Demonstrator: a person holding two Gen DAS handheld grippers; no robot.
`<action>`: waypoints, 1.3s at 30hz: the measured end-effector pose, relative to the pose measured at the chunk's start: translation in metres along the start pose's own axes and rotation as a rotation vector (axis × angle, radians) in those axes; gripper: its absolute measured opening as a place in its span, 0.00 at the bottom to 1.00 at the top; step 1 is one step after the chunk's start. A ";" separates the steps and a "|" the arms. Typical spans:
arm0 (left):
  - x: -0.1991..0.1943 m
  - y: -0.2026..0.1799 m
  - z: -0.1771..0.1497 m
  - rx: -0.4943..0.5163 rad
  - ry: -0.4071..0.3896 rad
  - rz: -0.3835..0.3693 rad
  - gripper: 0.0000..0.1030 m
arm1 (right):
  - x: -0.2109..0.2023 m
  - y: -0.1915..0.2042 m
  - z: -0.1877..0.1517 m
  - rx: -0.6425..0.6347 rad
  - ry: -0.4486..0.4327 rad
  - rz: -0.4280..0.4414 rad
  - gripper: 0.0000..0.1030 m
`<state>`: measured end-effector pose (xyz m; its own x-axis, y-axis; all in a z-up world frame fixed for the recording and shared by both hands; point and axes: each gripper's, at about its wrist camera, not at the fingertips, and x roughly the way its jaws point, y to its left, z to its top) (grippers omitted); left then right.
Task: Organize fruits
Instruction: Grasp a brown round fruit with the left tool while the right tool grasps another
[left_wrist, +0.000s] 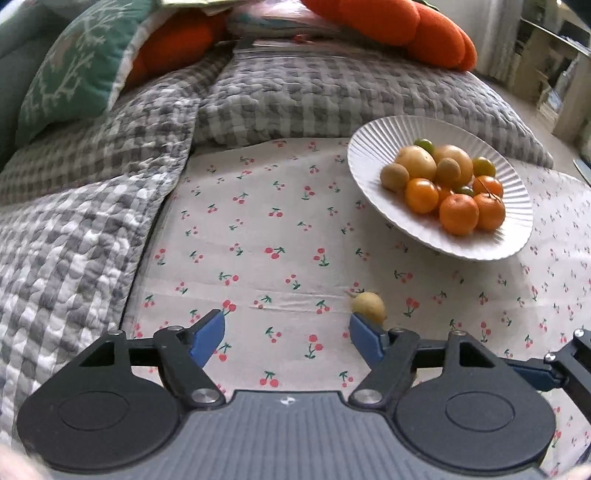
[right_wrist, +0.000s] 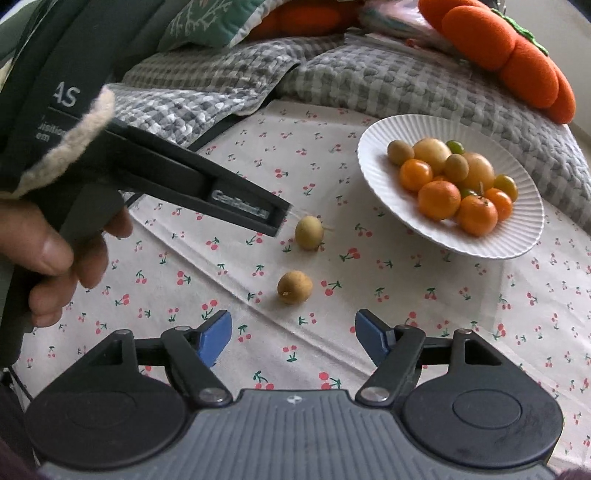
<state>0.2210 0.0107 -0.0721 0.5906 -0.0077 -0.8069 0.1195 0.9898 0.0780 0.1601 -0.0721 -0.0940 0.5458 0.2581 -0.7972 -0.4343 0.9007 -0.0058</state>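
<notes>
- Left gripper (left_wrist: 287, 338): blue fingers spread wide, nothing between them, hovering low over the cherry-print cloth (left_wrist: 258, 229).
- One small yellowish fruit (left_wrist: 368, 307) sits on the cloth right at the tip of that gripper's right-hand finger. Looks like it's touching or just about, can't say for sure. It's on the near side of the plate, well apart from it.
- Right gripper (right_wrist: 293, 338): also wide open and holding nothing, over the same cloth.
- Just ahead of it there's a round brownish fruit (right_wrist: 294, 287) loose on the cloth, roughly centred between the fingers but beyond their tips.
- A bit further on, nearer the plate, is the yellowish fruit again in this view, right beside the nose of the left gripper's body.
- The person's left hand (right_wrist: 62, 258) is wrapped around that gripper's handle, with a fleecy cuff above it.
- White ribbed plate (left_wrist: 373, 147) sits on the cloth, piled with fruit: small oranges (left_wrist: 458, 214) at the near side, bigger yellow ones (left_wrist: 415, 162) behind, a couple of small brown ones and some little green ones tucked in.
- Beyond the plate: a grey checked quilt (left_wrist: 295, 96), then an orange plush cushion (left_wrist: 406, 26) and a teal patterned pillow (left_wrist: 74, 66).
</notes>
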 end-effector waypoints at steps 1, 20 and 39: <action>0.001 0.000 0.001 -0.001 0.004 -0.010 0.65 | 0.002 -0.001 0.000 0.000 0.002 0.001 0.70; 0.025 -0.026 0.005 0.041 0.015 -0.092 0.60 | 0.026 -0.007 0.003 0.030 -0.026 -0.046 0.47; 0.040 -0.036 0.009 0.096 0.059 -0.150 0.16 | 0.036 -0.003 0.005 -0.020 -0.030 -0.034 0.22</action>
<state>0.2469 -0.0267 -0.1018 0.5133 -0.1433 -0.8462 0.2800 0.9600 0.0073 0.1846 -0.0636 -0.1192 0.5815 0.2384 -0.7778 -0.4291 0.9022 -0.0443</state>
